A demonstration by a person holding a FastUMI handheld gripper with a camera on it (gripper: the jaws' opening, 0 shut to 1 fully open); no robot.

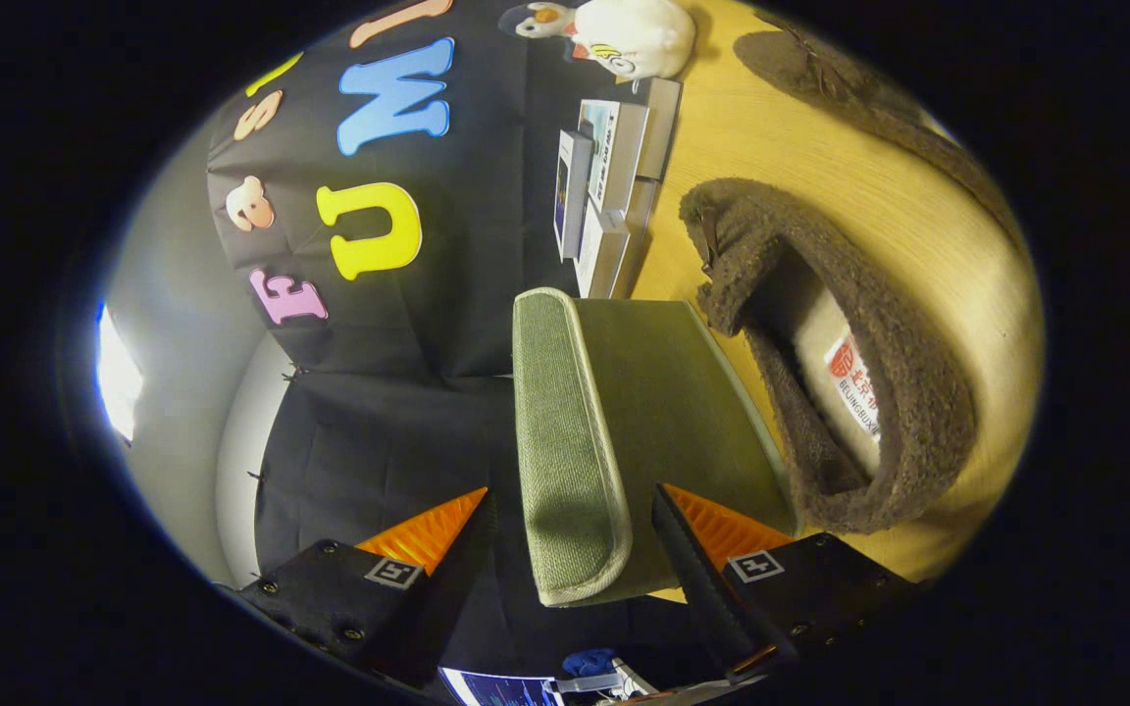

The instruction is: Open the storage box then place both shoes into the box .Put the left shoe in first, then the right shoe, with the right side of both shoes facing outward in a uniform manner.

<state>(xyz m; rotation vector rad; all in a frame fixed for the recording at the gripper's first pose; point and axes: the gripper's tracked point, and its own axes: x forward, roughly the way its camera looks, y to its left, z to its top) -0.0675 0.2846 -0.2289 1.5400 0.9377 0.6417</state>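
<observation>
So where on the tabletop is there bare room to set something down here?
Bare wood lies between the near brown shoe and the far shoe, beside the stacked small boxes. It is crowded where the green storage box lid, between the open gripper fingers, meets the near shoe.

Likely a staged recording booth: black cloth wall (pixel 379 431), wooden table (pixel 771 137), plush toy (pixel 624 34).

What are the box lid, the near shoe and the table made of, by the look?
Box lid, between the open tongs: green woven fabric, matte, visible weave, stitched edge band; core hidden.
Shoe: brown fuzzy fleece or wool-like pile, paler smooth insole.
Table: light wood or wood-look laminate, smooth, faint grain lines; cannot tell which.
</observation>
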